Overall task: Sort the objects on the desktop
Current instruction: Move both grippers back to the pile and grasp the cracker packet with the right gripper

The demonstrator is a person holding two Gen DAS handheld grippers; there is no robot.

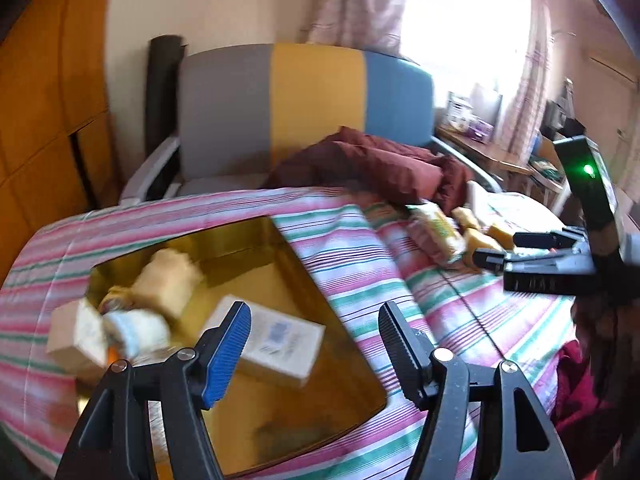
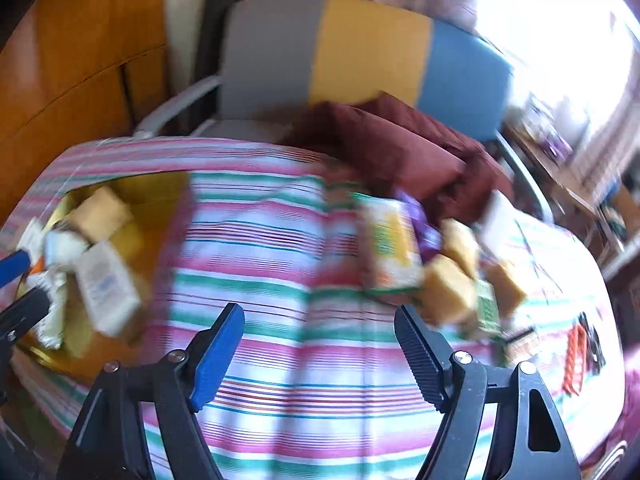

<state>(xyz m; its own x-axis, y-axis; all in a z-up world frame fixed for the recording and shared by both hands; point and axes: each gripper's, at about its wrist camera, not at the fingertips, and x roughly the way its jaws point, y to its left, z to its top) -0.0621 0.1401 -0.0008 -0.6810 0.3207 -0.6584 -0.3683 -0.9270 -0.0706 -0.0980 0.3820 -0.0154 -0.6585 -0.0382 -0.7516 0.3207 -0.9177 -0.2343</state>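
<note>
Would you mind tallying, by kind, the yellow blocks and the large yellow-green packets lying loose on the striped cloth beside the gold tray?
yellow blocks: 3
yellow-green packet: 1
Total: 4
Blur may hide smaller items in that pile.

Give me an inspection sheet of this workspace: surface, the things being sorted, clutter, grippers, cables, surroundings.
Surface: striped cloth covering the top, wrinkled.
Job's things: gold tray already holds a white box and several blurred packets; a pile of yellow blocks and a green-and-yellow packet lies unsorted on the cloth.
Clutter: maroon cloth bunched at the far edge.
Grippers: left gripper open and empty over the tray; right gripper open and empty over bare cloth.
Cables: nothing seen.
Surroundings: grey, yellow and blue chair, wooden cabinet, bright curtained window.
</note>
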